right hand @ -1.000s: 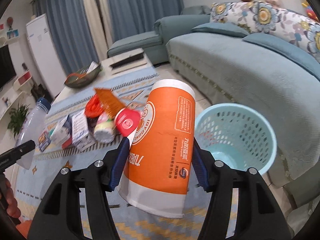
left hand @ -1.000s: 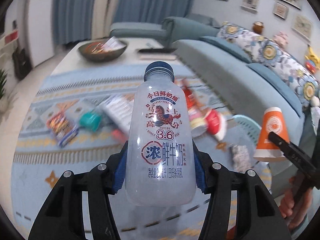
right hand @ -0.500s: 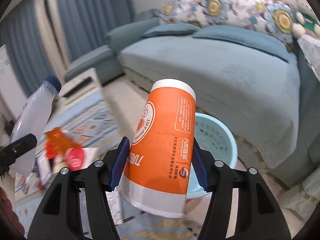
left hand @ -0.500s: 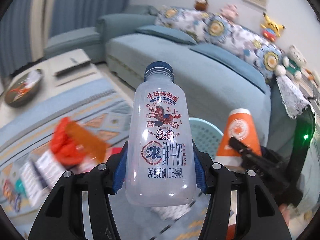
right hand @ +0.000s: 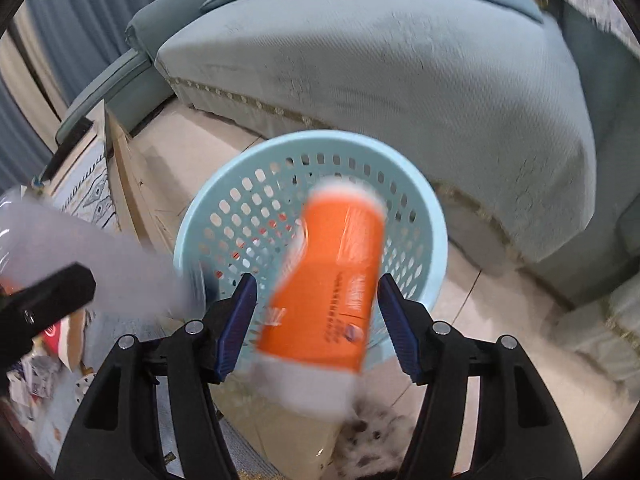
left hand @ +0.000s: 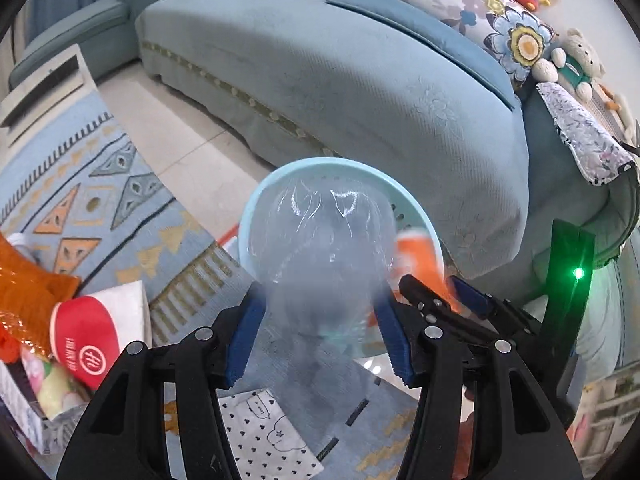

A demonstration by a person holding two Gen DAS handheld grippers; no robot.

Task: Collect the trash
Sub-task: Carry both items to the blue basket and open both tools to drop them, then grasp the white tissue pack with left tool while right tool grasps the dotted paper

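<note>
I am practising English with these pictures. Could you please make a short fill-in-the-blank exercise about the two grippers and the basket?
1. The cup between the right gripper's fingers is mostly ____ in colour.
2. The left gripper has a clear plastic ____ between its fingers.
3. Both things are above a light blue ____ with holes in its wall.
4. The basket stands on the floor in front of a ____.

Missing words: orange; bottle; basket; sofa

Both tongs tilt steeply downward, side by side. The left tongs (left hand: 318,332) stand with blue pads (left hand: 244,336) parted around a blurred clear bottle (left hand: 320,256). The right tongs (right hand: 316,324) have their jaws opening, pads just clear of a blurred orange cup (right hand: 332,280) between them.
</note>
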